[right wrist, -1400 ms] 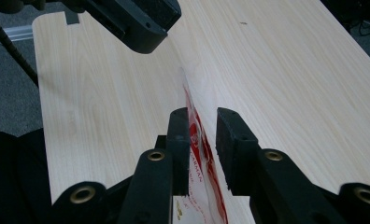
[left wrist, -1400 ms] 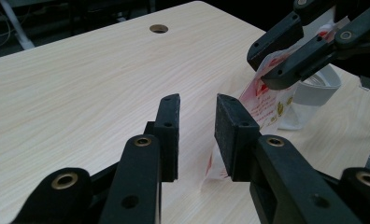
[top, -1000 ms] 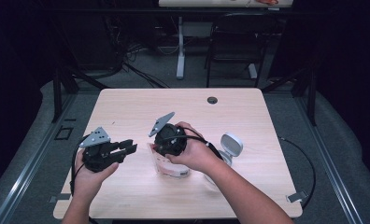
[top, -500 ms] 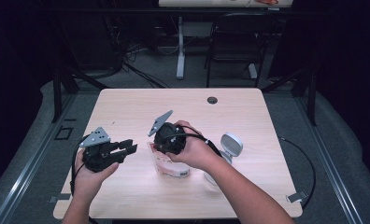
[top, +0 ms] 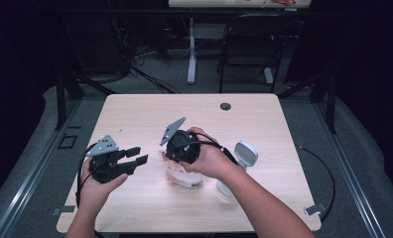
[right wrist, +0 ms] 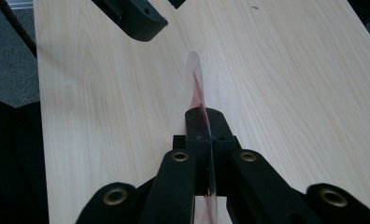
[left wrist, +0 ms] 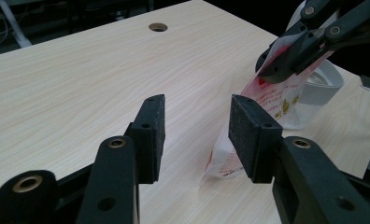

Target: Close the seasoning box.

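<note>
A clear plastic bag [top: 183,177] with red print stands near the middle of the table, its top edge held up. My right gripper [top: 171,157] is shut on that top edge; in the right gripper view the jaws [right wrist: 202,117] pinch the thin bag rim [right wrist: 195,74]. My left gripper [top: 136,156] hovers just left of the bag, open and holding nothing. In the left gripper view its open jaws [left wrist: 197,135] frame the bag's lower corner [left wrist: 263,109], with the right gripper [left wrist: 301,44] clamped above.
The light wooden table [top: 264,124] has a cable hole [top: 226,106] near its far edge. A white round object [top: 245,153] stands right of the bag, beside my right forearm. Cables trail from both grippers. Dark floor and chair legs lie beyond the table.
</note>
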Demonstrator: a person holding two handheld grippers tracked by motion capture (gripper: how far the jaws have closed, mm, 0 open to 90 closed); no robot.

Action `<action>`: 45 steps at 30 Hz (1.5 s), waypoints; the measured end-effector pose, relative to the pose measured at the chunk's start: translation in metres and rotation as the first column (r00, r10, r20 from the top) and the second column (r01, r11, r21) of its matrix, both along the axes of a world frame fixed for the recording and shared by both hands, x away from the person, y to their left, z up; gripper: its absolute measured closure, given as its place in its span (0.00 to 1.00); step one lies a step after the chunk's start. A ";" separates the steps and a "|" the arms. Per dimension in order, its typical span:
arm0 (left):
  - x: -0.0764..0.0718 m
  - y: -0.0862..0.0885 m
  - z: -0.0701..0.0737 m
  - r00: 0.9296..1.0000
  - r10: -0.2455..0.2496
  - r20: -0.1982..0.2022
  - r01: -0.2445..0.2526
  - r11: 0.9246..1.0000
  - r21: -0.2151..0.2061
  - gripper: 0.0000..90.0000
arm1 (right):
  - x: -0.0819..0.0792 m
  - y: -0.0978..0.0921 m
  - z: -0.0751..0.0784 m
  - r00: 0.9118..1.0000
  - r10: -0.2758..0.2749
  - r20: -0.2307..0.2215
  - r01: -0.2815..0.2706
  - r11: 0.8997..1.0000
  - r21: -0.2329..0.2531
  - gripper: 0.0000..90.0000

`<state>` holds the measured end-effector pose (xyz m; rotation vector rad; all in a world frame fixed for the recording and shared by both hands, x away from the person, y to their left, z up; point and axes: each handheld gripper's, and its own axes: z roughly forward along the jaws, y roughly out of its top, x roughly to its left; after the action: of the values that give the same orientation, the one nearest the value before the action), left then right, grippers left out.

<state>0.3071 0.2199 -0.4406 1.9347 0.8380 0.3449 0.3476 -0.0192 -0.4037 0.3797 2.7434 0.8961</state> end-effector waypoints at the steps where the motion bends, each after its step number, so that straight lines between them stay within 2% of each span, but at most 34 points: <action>1: 0.000 0.000 0.000 1.000 -0.005 -0.001 0.005 1.000 -0.002 0.63 | 0.000 -0.001 0.000 1.000 -0.001 -0.002 0.001 1.000 0.002 1.00; 20: 0.001 -0.004 -0.003 1.000 -0.028 0.010 0.028 1.000 0.000 0.60 | -0.007 -0.026 0.014 1.000 -0.014 0.017 0.012 0.997 0.081 1.00; 24: 0.002 -0.008 -0.006 0.999 -0.046 0.000 0.046 0.999 -0.016 0.59 | -0.009 -0.030 0.017 1.000 -0.010 0.023 0.008 0.996 0.093 1.00; 33: 0.004 -0.017 -0.013 0.997 -0.072 -0.004 0.072 0.997 -0.004 0.57 | -0.014 -0.033 0.021 1.000 -0.001 0.029 -0.002 0.994 0.113 1.00; 38: 0.005 -0.022 -0.017 0.996 -0.084 -0.010 0.084 0.996 0.003 0.57 | -0.016 -0.033 0.023 0.999 0.005 0.036 -0.009 0.994 0.107 1.00; 45: 0.006 -0.027 -0.024 0.991 -0.121 -0.050 0.121 0.993 0.000 0.58 | -0.017 -0.036 0.027 0.999 0.012 0.040 -0.017 0.993 0.120 1.00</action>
<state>0.3134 0.1929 -0.4647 1.9933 0.7486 0.2268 0.3308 -0.0557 -0.3768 0.3602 2.6676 1.0647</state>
